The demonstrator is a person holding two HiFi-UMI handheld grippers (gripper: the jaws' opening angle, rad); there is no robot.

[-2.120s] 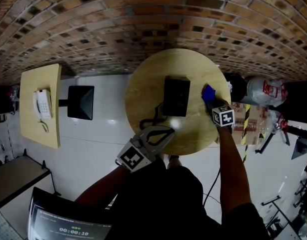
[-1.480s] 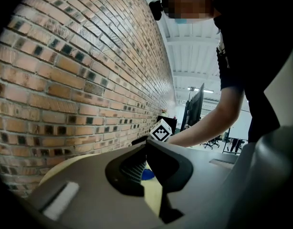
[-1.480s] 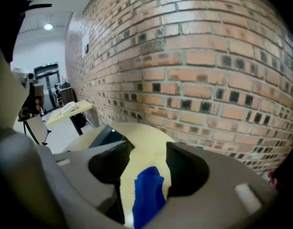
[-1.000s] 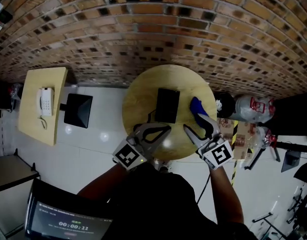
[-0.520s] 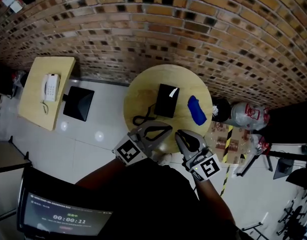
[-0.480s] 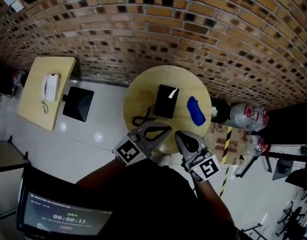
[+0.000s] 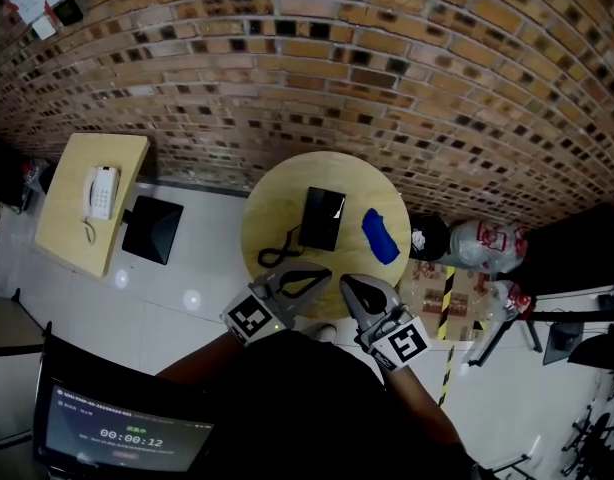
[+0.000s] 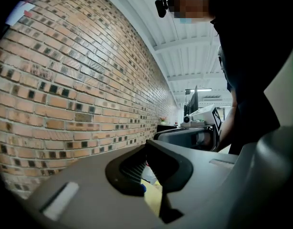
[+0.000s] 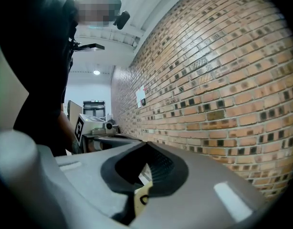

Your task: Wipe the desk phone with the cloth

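A black desk phone (image 7: 322, 218) lies in the middle of the round wooden table (image 7: 287, 193); its dark cord (image 7: 275, 255) loops off to its left. Just right of the phone, a blue cloth (image 7: 379, 236) lies loose on the table. My left gripper (image 7: 320, 269) hovers shut and empty over the table's near edge. My right gripper (image 7: 346, 281) is beside it, also shut with nothing between its fingers, well short of the cloth. Both gripper views face the brick wall, with the left gripper (image 8: 147, 145) and the right gripper (image 9: 146, 145) showing their tips together.
A square wooden table (image 7: 62, 218) with a white phone (image 7: 100, 191) stands at the left, a black stool (image 7: 154, 230) next to it. Right of the round table are a black bin (image 7: 427, 236), a plastic bag (image 7: 484, 243) and boxes (image 7: 427, 288). A brick wall (image 7: 307, 58) runs behind.
My right gripper left the blue cloth lying on the table, drew back to the near edge and shut. The head view has pulled back from the table. The left gripper has stayed put.
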